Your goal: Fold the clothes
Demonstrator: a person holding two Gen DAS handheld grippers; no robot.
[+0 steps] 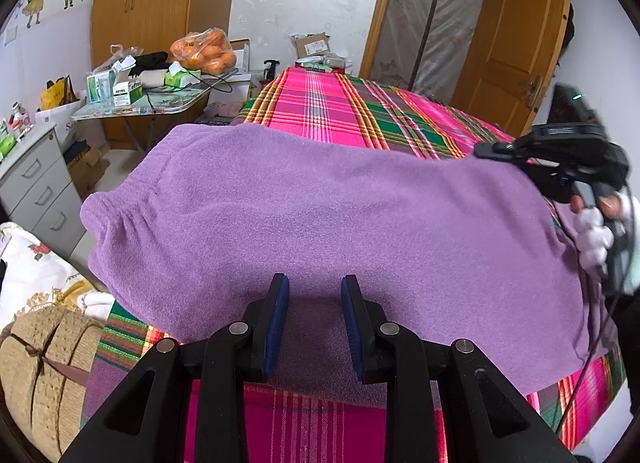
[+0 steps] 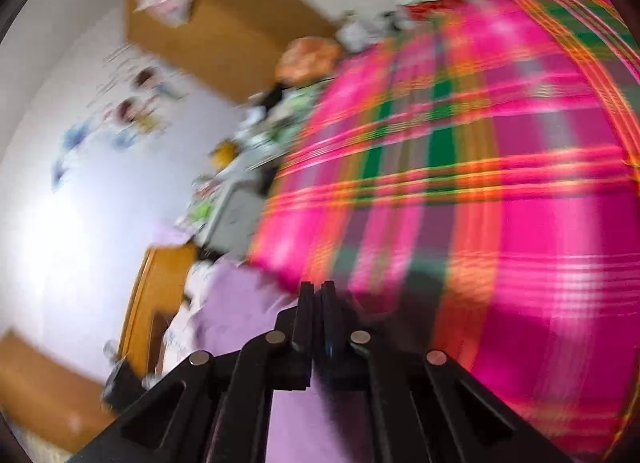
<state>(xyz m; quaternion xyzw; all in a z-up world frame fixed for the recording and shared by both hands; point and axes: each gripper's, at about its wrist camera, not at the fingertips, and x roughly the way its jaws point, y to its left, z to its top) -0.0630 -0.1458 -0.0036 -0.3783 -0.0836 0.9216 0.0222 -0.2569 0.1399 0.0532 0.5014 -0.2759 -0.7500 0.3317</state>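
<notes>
At six o'clock in the left wrist view, the left gripper (image 1: pixel 315 283) hovers with its blue-padded fingers (image 1: pixel 277 319) parted around nothing, just over the near edge of the purple fleece garment (image 1: pixel 320 223). The garment lies spread across the pink plaid bedsheet (image 1: pixel 340 103). At three o'clock, the right gripper (image 1: pixel 486 151) sits at the garment's far corner; its blurred wrist view shows the jaws pressed together, grasp unclear. At eleven o'clock, a bag of oranges (image 1: pixel 204 49) rests on a cluttered folding table (image 1: pixel 160 105).
</notes>
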